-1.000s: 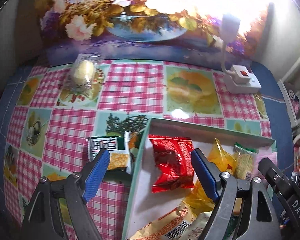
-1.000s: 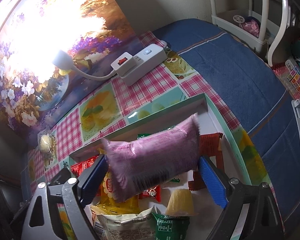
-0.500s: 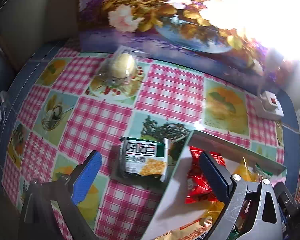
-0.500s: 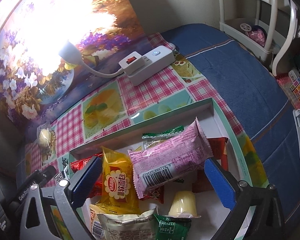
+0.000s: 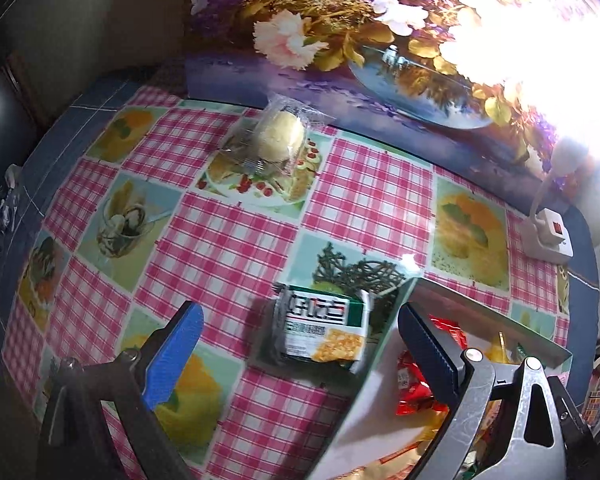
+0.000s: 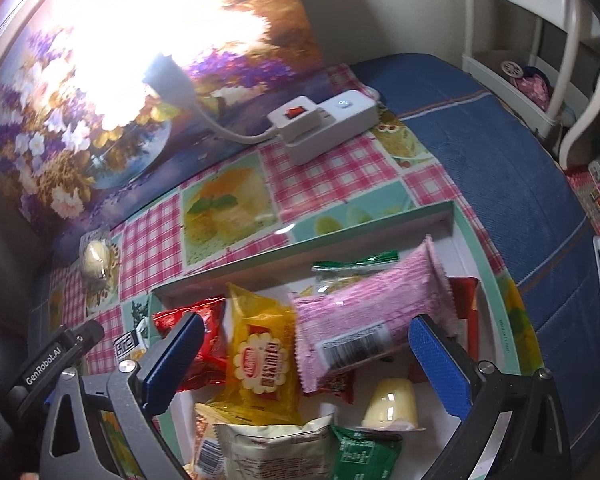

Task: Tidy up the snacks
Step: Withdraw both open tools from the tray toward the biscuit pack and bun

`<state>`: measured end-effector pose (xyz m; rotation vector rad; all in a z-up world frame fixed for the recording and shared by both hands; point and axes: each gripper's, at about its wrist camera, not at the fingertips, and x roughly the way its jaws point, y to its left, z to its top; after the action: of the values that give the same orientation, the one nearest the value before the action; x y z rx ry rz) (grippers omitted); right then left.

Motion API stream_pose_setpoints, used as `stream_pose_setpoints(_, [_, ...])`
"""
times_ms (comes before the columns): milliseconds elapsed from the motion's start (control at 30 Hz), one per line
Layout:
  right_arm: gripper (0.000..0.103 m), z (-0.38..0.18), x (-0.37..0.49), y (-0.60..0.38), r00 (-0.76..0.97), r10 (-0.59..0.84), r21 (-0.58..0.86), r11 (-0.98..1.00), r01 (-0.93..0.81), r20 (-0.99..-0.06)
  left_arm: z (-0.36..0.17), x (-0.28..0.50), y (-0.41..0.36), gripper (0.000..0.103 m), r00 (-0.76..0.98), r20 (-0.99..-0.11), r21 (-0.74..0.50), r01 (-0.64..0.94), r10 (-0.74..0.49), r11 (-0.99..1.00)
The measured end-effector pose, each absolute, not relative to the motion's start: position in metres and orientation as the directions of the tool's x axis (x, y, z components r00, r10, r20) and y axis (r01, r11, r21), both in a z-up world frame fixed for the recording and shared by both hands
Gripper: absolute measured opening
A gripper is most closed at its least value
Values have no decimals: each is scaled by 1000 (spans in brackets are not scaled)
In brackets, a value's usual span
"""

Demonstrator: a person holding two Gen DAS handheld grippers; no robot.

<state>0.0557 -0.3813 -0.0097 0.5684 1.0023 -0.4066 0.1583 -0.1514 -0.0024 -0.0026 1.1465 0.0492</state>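
Pink-checked cloth covers the table [image 5: 228, 248], and a wide stretch of it lies bare between the wrapped round cake [image 5: 280, 136] near the floral backboard [image 5: 340, 20] and the green-and-white cracker pack [image 5: 324, 332]. That pack lies flat on the cloth just outside the left wall of the tray [image 5: 384, 344], touching or nearly touching it. A white power strip [image 6: 320, 120] sits near the table's far right edge, well apart from the tray.

Over the near part of the table, the left claw [image 5: 296, 356] looks forward and down, its jaws spread wide and gripping nothing; the cracker pack shows between the blue pads [image 5: 172, 352], and the right pad overlaps the tray wall in view. I cannot tell its height above the pack.

Above the tray's near side hangs the right claw [image 6: 304, 364], likewise wide apart and empty. Between its pads lie a pink wafer pack [image 6: 372, 316], tilted across other packets, a yellow cake packet [image 6: 264, 356], a red packet [image 6: 204, 328] and a jelly cup [image 6: 392, 404]. White tray floor shows bare near the right wall, beside the jelly cup.
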Motion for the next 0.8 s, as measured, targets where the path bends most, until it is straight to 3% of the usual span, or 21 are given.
stream_pose_setpoints(333, [103, -4, 84, -337, 487, -29, 233, 853, 468, -873, 3, 160, -83, 98, 419, -892, 111, -166, 172, 980])
stream_pose_setpoints(800, [103, -14, 123, -256, 460, 14, 181, 930, 319, -888, 5, 165, 14, 98, 387, -900, 74, -324, 203, 943])
